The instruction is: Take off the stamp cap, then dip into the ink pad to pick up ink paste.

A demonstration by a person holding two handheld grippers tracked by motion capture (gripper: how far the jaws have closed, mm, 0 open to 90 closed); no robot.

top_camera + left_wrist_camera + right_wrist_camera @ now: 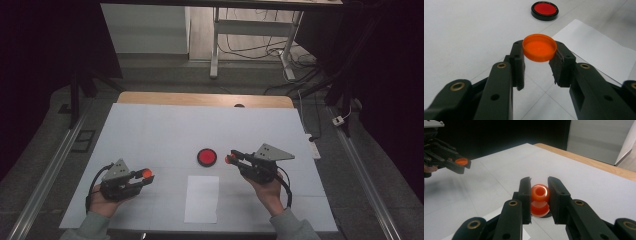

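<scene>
My left gripper is shut on a shallow orange cap, pinched by its rim with the hollow side up. In the high view this gripper hovers at the table's front left. My right gripper is shut on a small round orange piece with a hole in its top. From above, that gripper points left, just right of a red disc in a black rim. The disc lies flat on the table. The left gripper with its cap appears far off in the right gripper view.
A white paper sheet lies near the front edge between the two hands. The pale table cover ends in a wooden edge at the back. Beyond it stand desk legs and cables on the floor.
</scene>
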